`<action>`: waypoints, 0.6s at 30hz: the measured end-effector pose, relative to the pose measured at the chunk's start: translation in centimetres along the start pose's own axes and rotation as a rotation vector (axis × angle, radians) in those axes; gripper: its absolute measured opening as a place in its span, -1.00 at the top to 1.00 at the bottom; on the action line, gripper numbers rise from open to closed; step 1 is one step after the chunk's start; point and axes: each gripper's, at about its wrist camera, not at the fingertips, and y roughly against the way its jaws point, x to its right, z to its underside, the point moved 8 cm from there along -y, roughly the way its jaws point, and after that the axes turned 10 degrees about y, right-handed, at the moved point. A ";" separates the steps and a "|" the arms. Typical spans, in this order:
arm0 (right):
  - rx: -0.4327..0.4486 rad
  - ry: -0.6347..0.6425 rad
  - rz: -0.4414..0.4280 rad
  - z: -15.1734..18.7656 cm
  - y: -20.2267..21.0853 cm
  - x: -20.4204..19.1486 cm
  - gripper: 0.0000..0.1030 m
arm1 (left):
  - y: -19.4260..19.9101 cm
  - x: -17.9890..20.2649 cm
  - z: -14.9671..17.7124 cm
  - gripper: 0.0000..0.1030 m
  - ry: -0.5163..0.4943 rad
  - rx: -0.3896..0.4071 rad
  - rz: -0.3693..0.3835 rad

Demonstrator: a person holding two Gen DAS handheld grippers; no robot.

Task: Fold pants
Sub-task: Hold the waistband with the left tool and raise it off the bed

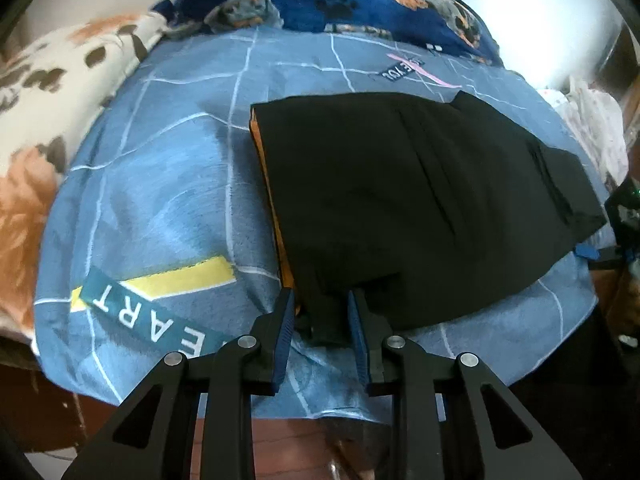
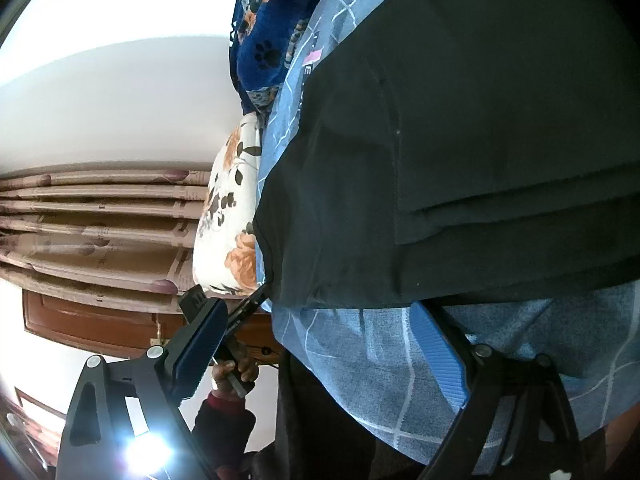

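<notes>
Lying folded near the blue bedsheet's (image 1: 160, 208) front edge, black pants (image 1: 420, 200); both hand-held grippers released.

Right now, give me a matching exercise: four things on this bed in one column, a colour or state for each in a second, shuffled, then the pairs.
Things:
1. pants
2. bedsheet
3. blanket
4. right gripper

Descriptions:
A. navy with paw prints
B. black, folded, orange edge showing
C. jaws wide apart, nothing between them
D. light blue with white lines

Pairs: 1-B, 2-D, 3-A, 4-C
</notes>
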 end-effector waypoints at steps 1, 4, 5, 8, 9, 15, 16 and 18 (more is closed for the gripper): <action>0.002 -0.004 -0.003 0.0 -0.1 0.0 -0.78 | -0.2 -0.5 -0.3 0.28 0.027 -0.023 0.027; 0.004 -0.013 -0.009 0.0 -0.2 0.0 -0.78 | -0.8 -0.9 -0.7 0.25 0.032 -0.103 0.114; 0.004 -0.014 -0.009 0.0 -0.2 0.0 -0.78 | -0.9 -0.9 -0.8 0.25 0.023 -0.128 0.141; 0.004 -0.016 -0.008 0.0 -0.2 0.1 -0.80 | -1.1 -1.1 -1.2 0.25 0.044 -0.204 0.213; 0.005 -0.016 -0.008 0.0 -0.3 0.0 -0.81 | -1.0 -0.7 -1.2 0.25 0.026 -0.204 0.208; 0.013 -0.024 -0.021 -0.1 -0.5 0.3 -0.87 | -0.9 0.0 -1.1 0.25 -0.047 -0.207 0.174; 0.015 -0.030 -0.027 -0.2 -0.6 0.3 -0.88 | -1.1 -0.1 -1.3 0.25 -0.020 -0.217 0.193; 0.017 -0.036 -0.034 -0.3 -0.7 0.3 -0.90 | -1.0 -0.2 -1.4 0.25 0.021 -0.237 0.237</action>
